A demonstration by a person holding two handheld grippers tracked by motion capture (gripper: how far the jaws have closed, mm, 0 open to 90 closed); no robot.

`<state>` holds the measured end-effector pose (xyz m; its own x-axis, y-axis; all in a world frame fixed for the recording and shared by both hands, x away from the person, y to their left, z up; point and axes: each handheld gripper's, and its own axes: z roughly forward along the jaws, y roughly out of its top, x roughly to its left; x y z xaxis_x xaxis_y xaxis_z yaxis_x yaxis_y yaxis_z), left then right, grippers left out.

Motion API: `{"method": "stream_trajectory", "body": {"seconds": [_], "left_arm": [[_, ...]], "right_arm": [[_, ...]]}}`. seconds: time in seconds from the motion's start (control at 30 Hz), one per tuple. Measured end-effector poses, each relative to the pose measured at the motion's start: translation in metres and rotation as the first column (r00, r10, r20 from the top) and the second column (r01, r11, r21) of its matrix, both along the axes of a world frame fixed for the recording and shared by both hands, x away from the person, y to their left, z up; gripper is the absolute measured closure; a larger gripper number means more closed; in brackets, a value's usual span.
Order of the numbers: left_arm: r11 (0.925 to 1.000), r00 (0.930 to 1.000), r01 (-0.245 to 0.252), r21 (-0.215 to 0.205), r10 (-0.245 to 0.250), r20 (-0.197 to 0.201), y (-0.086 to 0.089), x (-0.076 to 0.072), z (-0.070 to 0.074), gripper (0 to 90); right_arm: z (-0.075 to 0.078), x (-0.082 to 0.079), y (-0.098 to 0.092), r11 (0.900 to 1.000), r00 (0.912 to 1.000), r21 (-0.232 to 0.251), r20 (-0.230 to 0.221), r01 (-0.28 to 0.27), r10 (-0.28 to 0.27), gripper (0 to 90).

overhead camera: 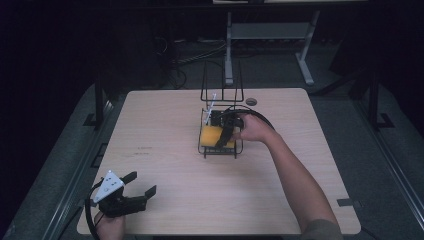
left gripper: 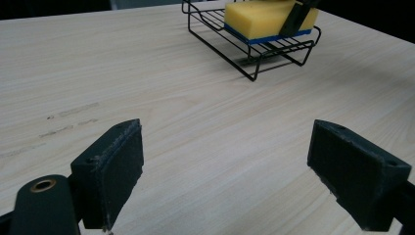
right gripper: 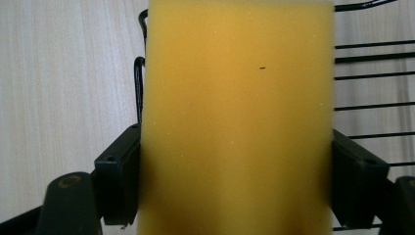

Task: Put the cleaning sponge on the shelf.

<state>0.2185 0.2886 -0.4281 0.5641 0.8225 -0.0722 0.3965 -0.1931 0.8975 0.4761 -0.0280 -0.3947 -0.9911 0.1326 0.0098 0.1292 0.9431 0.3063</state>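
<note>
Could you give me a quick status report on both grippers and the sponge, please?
Left gripper open, idle near table edge. Right gripper clamped on sponge over wire rack. Nothing obstructing.

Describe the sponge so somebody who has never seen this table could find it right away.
On the pale wooden table, look just past the middle for the black wire rack with a tall wire back. The sponge lies in its tray, between the jaws of the right gripper. It is a yellow block with a thin blue layer underneath, the brightest thing among black wire and black grippers.
</note>
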Motion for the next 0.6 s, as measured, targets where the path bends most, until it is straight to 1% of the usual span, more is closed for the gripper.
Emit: {"method": "stream_trajectory", "body": {"seconds": [0.07, 0.1, 0.13, 0.27, 0.33, 0.43, 0.5, 0.6], "left_arm": [[1.0000, 1.0000, -0.001, -0.002, 0.001, -0.001, 0.000, 0.000, 0.000, 12.8], [1.0000, 1.0000, -0.002, -0.001, 0.002, -0.001, 0.000, 0.000, 0.000, 12.8], [1.0000, 1.0000, -0.001, 0.000, 0.001, 0.001, 0.000, 0.000, 0.000, 12.8], [1.0000, 1.0000, 0.000, 0.001, 0.000, 0.000, 0.000, 0.000, 0.000, 12.8], [1.0000, 1.0000, 0.000, 0.000, 0.000, -0.001, -0.001, 0.000, 0.000, 12.8], [1.0000, 1.0000, -0.001, 0.000, 0.001, -0.001, 0.000, 0.000, 0.000, 12.8], [1.0000, 1.0000, -0.003, -0.001, 0.003, 0.000, 0.001, 0.000, 0.000, 12.8], [1.0000, 1.0000, -0.003, -0.001, 0.003, 0.000, 0.001, 0.000, 0.000, 12.8]], "right_arm": [[-0.002, 0.001, -0.001, 1.000, 1.0000, -0.015, 0.004, 0.003, -0.003, 21.6], [-0.003, 0.002, -0.002, 1.000, 1.0000, -0.022, -0.001, 0.010, -0.010, 21.6], [-0.004, 0.003, -0.003, 1.000, 1.0000, -0.021, 0.003, 0.006, -0.006, 21.6], [-0.007, 0.006, -0.006, 1.000, 0.9998, -0.007, -0.008, 0.021, -0.021, 21.5], [-0.009, 0.007, -0.006, 1.000, 0.9996, -0.005, -0.015, 0.023, -0.023, 21.5], [-0.012, 0.007, -0.004, 1.000, 0.9997, -0.013, -0.013, 0.018, -0.018, 21.4], [-0.013, 0.008, -0.004, 1.000, 0.9995, -0.005, -0.020, 0.022, -0.022, 21.3], [-0.014, 0.009, -0.004, 1.000, 0.9994, -0.007, -0.019, 0.027, -0.028, 21.1]]}}
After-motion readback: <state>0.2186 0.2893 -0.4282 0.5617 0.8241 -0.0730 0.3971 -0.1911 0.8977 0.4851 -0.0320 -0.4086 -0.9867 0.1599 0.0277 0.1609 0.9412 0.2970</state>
